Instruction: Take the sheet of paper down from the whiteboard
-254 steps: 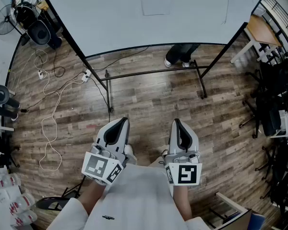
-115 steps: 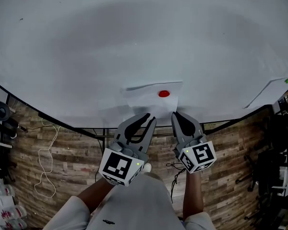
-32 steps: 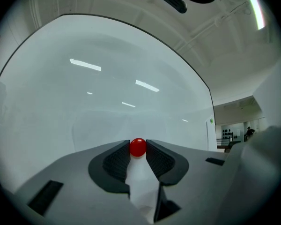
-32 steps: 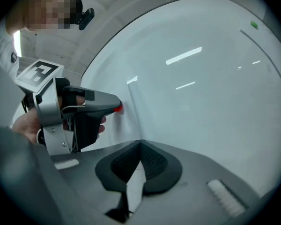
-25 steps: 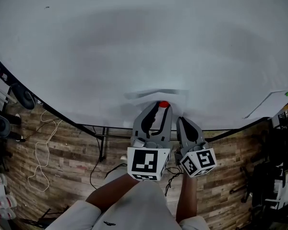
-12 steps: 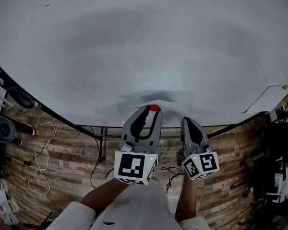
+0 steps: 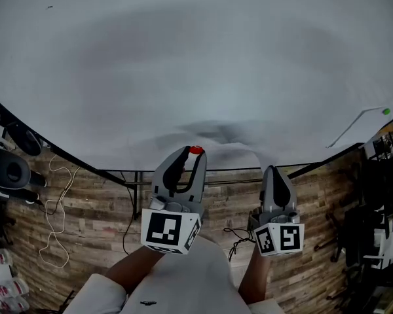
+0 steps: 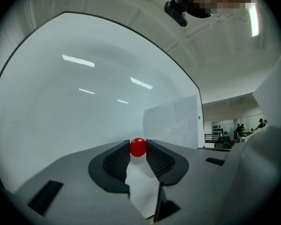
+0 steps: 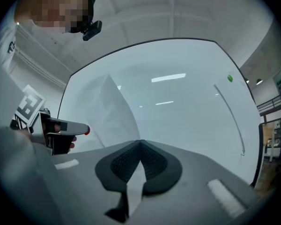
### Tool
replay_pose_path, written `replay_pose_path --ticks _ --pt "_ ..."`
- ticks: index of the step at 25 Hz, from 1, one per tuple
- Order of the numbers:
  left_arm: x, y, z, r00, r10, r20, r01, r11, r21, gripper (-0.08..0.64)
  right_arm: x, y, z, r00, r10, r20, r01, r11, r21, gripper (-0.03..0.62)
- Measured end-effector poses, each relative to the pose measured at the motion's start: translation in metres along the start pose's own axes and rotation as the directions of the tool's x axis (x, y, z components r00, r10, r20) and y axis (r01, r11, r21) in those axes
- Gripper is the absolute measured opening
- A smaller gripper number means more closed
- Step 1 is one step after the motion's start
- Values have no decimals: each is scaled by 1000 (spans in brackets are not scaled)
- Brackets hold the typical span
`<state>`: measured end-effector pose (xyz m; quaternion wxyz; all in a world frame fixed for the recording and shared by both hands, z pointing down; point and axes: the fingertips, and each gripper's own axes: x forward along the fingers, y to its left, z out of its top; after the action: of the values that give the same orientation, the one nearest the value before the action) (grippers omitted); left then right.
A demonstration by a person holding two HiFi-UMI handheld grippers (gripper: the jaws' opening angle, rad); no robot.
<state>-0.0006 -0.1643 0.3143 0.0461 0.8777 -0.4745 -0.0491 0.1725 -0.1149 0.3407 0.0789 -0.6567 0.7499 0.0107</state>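
Whiteboard (image 7: 183, 57) ahead, second sheet (image 7: 373, 126), green magnet (image 7: 386, 111) right

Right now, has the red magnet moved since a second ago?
Yes. In the head view the red magnet, clamped in the left gripper, has shifted left, farther from the green magnet on the whiteboard, and off the sheet of paper.

Glossy, smooth whiteboard (image 7: 183, 57), matt paper sheet (image 9: 103, 116), shiny red magnet (image 8: 137, 147) — matt wood-plank floor (image 7: 85, 208).
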Motion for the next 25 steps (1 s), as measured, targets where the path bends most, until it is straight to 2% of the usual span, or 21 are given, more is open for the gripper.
replay_pose_path --ticks 8,25 --pt "-6 13 -11 1000 6 -20 -6 1000 13 109 -28 -28 8 993 -109 43 109 994 -5 9" --pt "-40 34 -24 999 -7 -36 8 1000 24 109 -75 -40 9 966 -247 77 251 967 -40 9"
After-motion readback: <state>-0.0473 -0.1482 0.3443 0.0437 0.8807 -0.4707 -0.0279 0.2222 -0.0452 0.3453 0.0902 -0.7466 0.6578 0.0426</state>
